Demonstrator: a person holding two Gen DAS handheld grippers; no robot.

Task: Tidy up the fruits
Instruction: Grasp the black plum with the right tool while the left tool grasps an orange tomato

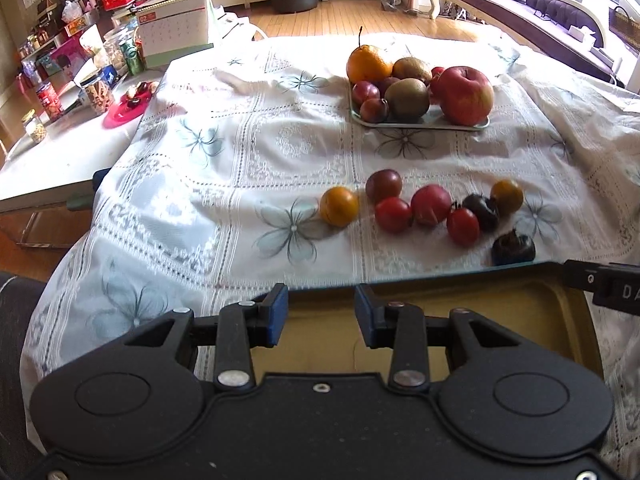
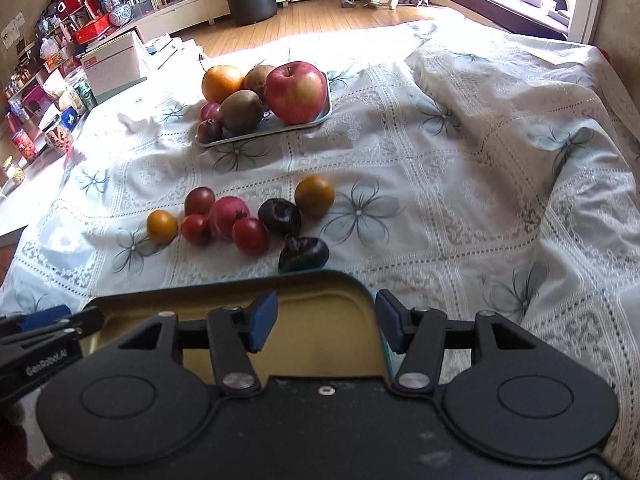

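Fruit sorting is judged barely under way: small red, yellow and dark tomatoes lie loose on the white floral lace tablecloth, near an empty teal-rimmed metal tin. Far off, a silver tray holds large fruit. Left gripper and right gripper are held apart, nothing clamped. Next, one tomato must be reached. Cluttered shelves are seen far left.

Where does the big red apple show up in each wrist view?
Left wrist: apple upper right of centre, at the right end of the tray.
Right wrist: apple upper left of centre, at the tray's right end.
Shared landmark: the orange at the tray's far left.
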